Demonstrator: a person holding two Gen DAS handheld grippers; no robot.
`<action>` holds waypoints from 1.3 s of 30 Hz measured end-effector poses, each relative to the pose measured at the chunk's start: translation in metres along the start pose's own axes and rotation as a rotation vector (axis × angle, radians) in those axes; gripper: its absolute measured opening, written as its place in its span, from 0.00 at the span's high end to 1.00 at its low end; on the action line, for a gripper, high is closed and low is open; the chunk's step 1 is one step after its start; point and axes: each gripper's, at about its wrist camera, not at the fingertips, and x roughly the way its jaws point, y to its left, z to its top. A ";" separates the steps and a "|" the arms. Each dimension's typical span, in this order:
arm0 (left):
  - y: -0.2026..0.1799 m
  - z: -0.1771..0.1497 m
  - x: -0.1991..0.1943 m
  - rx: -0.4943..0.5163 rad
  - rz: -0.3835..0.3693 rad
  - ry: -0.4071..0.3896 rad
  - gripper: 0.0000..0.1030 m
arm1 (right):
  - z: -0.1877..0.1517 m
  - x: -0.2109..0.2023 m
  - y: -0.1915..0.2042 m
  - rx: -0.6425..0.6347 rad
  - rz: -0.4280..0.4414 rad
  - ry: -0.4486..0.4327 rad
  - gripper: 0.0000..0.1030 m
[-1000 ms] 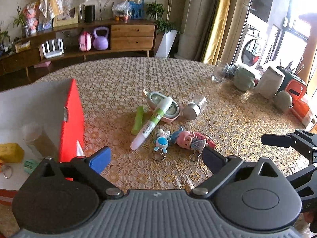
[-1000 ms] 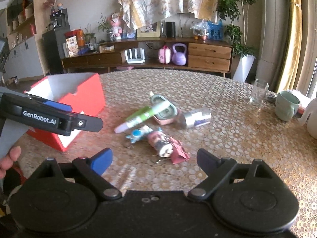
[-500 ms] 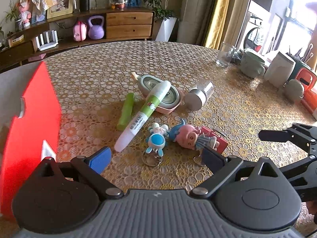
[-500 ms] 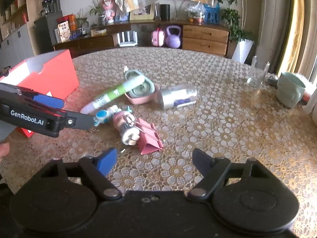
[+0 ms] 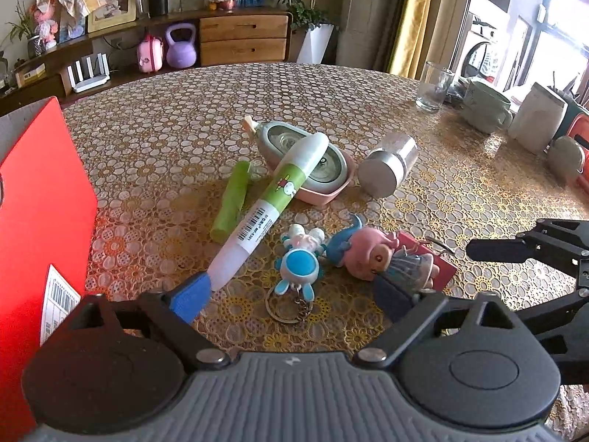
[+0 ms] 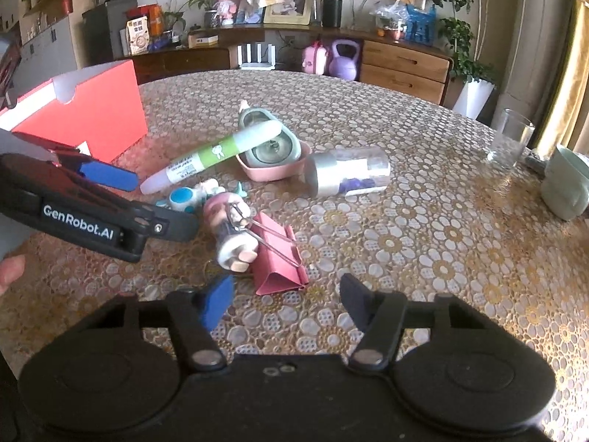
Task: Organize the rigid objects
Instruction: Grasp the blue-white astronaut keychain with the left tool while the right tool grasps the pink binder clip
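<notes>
— What's nearest to you?

— The two tongs, both low over the table (image 5: 147, 140). The left gripper (image 5: 291, 294) is wide and closing a little; the blue keyring toy (image 5: 298, 263) lies in the gap between its fingers, untouched as far as I can see. The right gripper (image 6: 287, 300) is narrower and closing too, with the pink binder clip (image 6: 278, 265) just ahead of its tips. Neither holds anything.

— And the rest of the pile?

— A pink doll (image 5: 371, 254) lies partly on the clip, right beside the blue toy. Past them a big white-and-green pen (image 5: 272, 199) rests tilted, its top end propped on a pink-and-green tape dispenser (image 5: 313, 162). A green stick (image 5: 232, 200) lies beside the pen, and a small silver-capped jar (image 6: 348, 176) lies on its side next to the dispenser.

— Where's the box?

— The red box (image 6: 99, 118) stands at the left of the table, near the pile. Far right there's a glass (image 6: 510, 141) and a pale green mug (image 6: 565, 182).
</notes>
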 end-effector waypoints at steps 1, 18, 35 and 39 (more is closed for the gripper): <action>-0.001 0.000 0.001 0.006 0.003 -0.002 0.15 | 0.000 0.002 0.000 -0.003 0.004 0.002 0.41; -0.007 0.008 0.017 0.068 -0.041 -0.011 0.56 | 0.008 0.017 -0.002 -0.033 0.071 -0.041 0.42; 0.001 0.011 0.015 0.037 -0.062 0.005 0.73 | -0.002 -0.007 -0.014 0.080 -0.003 -0.073 0.69; -0.001 0.005 0.006 0.024 -0.073 0.011 0.73 | -0.010 -0.026 -0.019 0.153 -0.016 -0.085 0.72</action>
